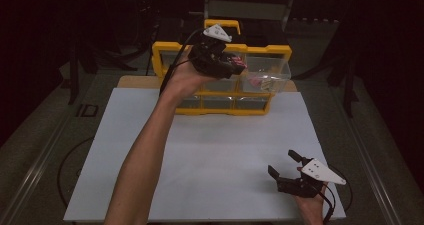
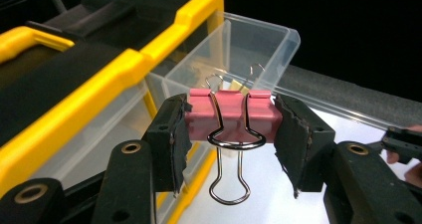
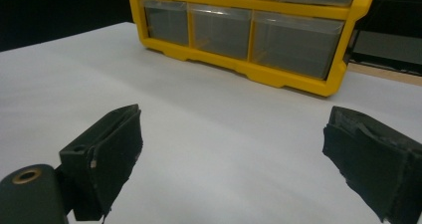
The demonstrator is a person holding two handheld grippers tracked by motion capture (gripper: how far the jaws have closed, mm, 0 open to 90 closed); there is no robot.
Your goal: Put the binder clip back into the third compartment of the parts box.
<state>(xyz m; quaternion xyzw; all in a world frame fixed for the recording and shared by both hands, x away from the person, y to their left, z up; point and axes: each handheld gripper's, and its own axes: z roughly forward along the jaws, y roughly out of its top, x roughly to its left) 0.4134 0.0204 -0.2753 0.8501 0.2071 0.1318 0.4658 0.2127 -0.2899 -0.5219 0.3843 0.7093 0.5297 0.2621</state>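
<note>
A pink binder clip [image 2: 230, 115] with steel wire handles sits between the pads of my left gripper [image 2: 231, 134], which is shut on it. In the high view that left gripper [image 1: 239, 62] is raised in front of the yellow drawer cabinet [image 1: 220, 50], beside a clear drawer [image 1: 267, 72] pulled out at the upper right. The clear drawer [image 2: 239, 40] lies just beyond the clip, and something yellowish shows inside it. My right gripper [image 1: 284, 165] rests low near the front right of the white table top [image 1: 210, 150], jaws wide apart with nothing between them. It faces the cabinet's lower drawers [image 3: 239, 30].
The yellow cabinet [image 3: 249, 69] stands at the back of the white board, with a black and yellow top [image 2: 74, 59]. A forearm [image 1: 140, 155] crosses the left middle of the table. Dark floor and stands surround the table.
</note>
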